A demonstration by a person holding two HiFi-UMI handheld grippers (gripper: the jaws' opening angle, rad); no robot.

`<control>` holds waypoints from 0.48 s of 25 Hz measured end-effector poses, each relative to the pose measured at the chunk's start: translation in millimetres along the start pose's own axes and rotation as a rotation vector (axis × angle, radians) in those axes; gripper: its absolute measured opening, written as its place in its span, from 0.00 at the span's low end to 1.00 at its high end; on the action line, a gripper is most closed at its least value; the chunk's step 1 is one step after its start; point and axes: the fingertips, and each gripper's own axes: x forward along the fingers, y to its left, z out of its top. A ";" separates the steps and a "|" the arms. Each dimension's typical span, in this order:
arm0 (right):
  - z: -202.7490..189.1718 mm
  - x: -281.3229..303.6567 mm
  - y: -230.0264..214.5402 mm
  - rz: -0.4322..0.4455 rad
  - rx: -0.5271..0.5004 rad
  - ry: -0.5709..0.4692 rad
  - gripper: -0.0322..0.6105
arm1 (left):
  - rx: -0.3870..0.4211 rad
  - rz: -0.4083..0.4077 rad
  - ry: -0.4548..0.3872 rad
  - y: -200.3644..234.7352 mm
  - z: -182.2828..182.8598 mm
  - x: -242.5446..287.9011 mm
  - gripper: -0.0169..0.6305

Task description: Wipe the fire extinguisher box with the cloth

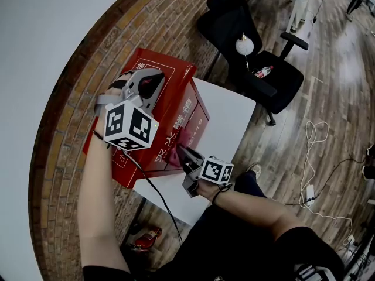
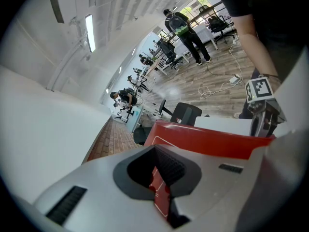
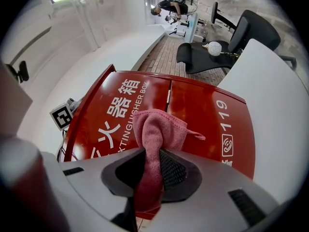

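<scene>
The red fire extinguisher box (image 1: 176,107) with white lettering stands on a white table (image 1: 225,113) against the brick wall. My right gripper (image 1: 186,157) is shut on a pink cloth (image 3: 157,134), which is bunched and pressed against the box's front face (image 3: 193,110). The cloth (image 1: 177,151) shows as a small pink patch low on that face. On the box's top (image 2: 205,138) rests my left gripper (image 1: 151,85), its jaws shut with nothing between them.
A black office chair (image 1: 252,51) with a white ball and a small bottle on its seat stands behind the table. Cables and a power strip (image 1: 309,192) lie on the wooden floor at right. A red toy car (image 1: 145,237) sits on the floor below the table.
</scene>
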 end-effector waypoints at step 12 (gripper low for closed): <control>-17.3 -4.4 -33.9 -0.086 0.004 0.044 0.19 | 0.001 0.002 0.000 0.5 1.2 -0.6 0.07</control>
